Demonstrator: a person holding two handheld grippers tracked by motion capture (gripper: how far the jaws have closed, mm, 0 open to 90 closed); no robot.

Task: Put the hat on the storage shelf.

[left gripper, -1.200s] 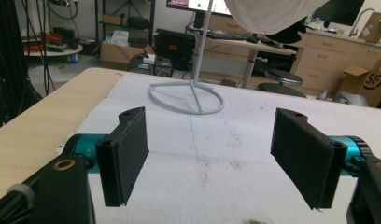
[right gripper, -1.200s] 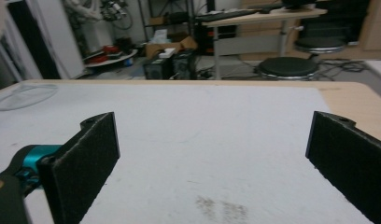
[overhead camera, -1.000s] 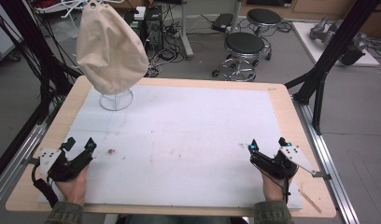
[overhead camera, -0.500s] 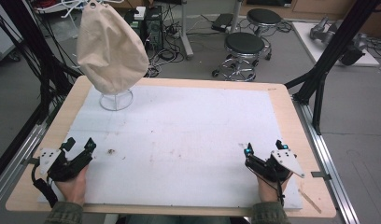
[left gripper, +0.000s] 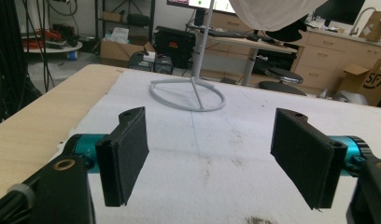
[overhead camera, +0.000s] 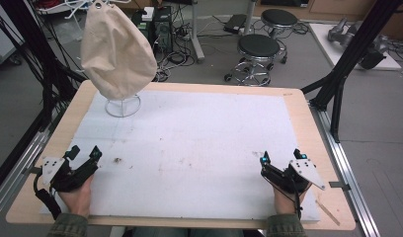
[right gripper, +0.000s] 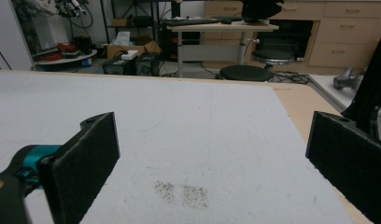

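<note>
1. My left tool [overhead camera: 84,157] sits low at the near left corner of the desk [overhead camera: 293,103]. Its jaws are wide apart and hold nothing. My left hand [overhead camera: 76,197] grips it from behind.
2. My right tool [overhead camera: 280,160] sits at the near right side of the desk. Its jaws are also wide apart and hold nothing. My right hand [overhead camera: 286,200] is wrapped around its back.
3. Both tools point away from me, across the white mat [overhead camera: 189,143].
4. Since a second ago, my right tool has slid a little toward me and a little to the left. My left tool has stayed put.
5. The cloth bag [overhead camera: 116,52] is far off, at the far left corner of the desk. It is cream colored, round and puffy, and it hangs on a thin white wire stand [overhead camera: 122,105] with a ring foot.
6. In the left gripper view the stand [left gripper: 191,91] is straight ahead of my left tool [left gripper: 212,154], well apart from it.
</note>
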